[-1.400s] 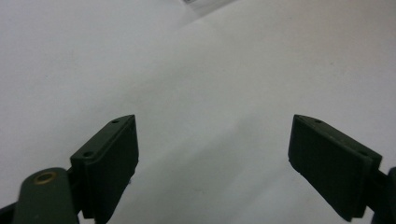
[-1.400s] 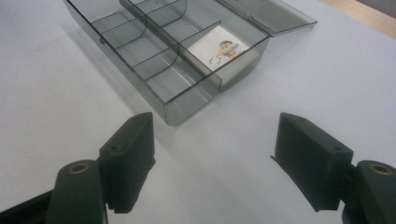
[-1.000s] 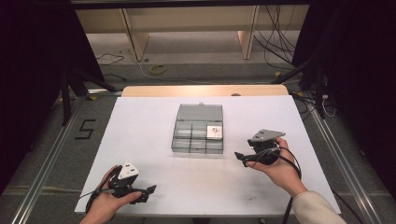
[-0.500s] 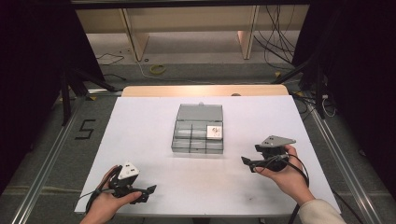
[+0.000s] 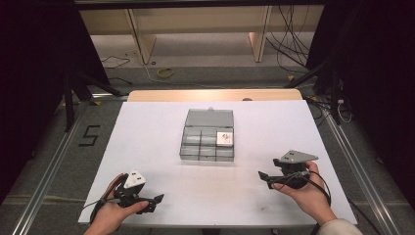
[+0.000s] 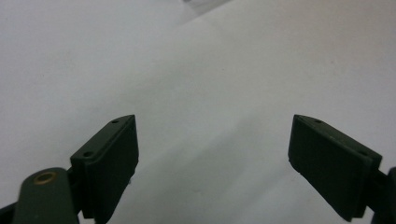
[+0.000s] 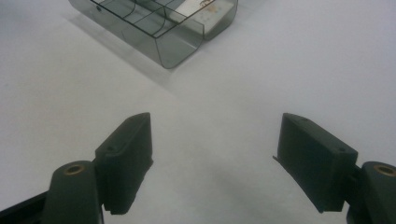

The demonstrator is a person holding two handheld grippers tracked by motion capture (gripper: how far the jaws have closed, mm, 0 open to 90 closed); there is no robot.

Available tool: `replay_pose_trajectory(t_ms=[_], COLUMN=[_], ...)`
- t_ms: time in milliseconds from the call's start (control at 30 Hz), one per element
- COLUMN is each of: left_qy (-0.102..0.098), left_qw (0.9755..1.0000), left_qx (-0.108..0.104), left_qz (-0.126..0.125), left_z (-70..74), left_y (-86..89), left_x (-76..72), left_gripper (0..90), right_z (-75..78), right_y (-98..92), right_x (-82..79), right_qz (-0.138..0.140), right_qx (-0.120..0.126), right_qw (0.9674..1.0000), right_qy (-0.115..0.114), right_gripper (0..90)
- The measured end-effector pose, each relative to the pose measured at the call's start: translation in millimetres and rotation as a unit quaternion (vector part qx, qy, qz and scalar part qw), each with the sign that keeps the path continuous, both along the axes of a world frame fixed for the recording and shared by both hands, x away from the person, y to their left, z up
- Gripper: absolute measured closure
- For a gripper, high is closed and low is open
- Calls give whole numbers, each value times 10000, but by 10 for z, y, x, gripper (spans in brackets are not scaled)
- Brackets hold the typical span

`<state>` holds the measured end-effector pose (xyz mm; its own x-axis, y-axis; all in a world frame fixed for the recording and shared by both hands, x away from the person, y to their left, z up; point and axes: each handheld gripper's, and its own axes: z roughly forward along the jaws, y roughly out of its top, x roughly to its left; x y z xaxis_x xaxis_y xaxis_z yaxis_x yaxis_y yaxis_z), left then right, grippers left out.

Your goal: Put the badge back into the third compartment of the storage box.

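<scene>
Compartment box [image 5: 208,135], clear grey, lid open, sits mid-table toward the far edge; a white card [image 5: 225,139] lies in its right compartment. Right gripper [image 5: 265,176], near the right front edge, has just been opening, jaws apart, empty. Left gripper [image 5: 157,199], front left corner: jaws wide, empty.

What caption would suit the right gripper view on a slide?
Open hand-held gripper with nothing between its jaws, above the white table, facing a clear compartment box.
</scene>
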<state>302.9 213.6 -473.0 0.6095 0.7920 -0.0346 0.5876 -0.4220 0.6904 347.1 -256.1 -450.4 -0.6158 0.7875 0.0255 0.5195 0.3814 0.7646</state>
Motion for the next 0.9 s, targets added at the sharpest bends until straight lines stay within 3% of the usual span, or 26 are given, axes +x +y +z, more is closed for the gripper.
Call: replay_pose_trajectory(t_ms=[500,900], left_qy=[-7,-23], left_qw=[10000,10000], left_qx=[-10,22], left_qz=[-4,-33], left_z=[9,13], left_y=[2,-4], left_x=[-4,4], left_gripper=[157,156], right_z=[-85,-93], right_y=[-127,-119], right_x=[-167,-173], right_qz=[-95,-119], right_qx=[-54,-70], right_qw=[9999,9999], right_qy=[82,51], right_gripper=[261,255])
